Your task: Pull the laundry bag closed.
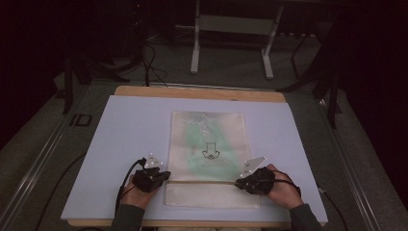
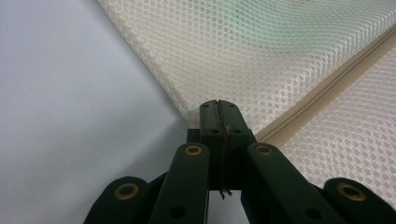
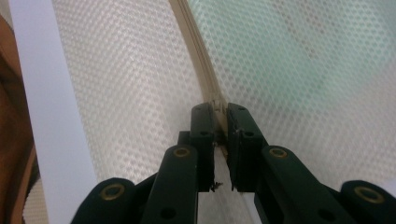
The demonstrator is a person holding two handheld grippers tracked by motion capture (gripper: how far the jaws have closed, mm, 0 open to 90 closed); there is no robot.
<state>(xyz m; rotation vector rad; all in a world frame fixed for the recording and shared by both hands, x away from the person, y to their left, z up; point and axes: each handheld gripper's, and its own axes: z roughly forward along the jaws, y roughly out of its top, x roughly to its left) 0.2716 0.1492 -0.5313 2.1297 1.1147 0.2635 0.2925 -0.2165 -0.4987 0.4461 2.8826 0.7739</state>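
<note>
- A mesh bag (image 1: 209, 154) is lying flat in the middle of the white surface (image 1: 120, 139), something green showing through it.
- The left gripper (image 2: 218, 108) is sitting at the bag's left edge by the zipper (image 2: 322, 93), fingers pressed together.
- The right gripper (image 3: 219, 112) is pinching the zipper (image 3: 198, 51) near the bag's right edge.

Dim lab: padded table (image 1: 120, 144), metal frame legs (image 1: 195, 48), trailing cables (image 1: 149, 62).
</note>
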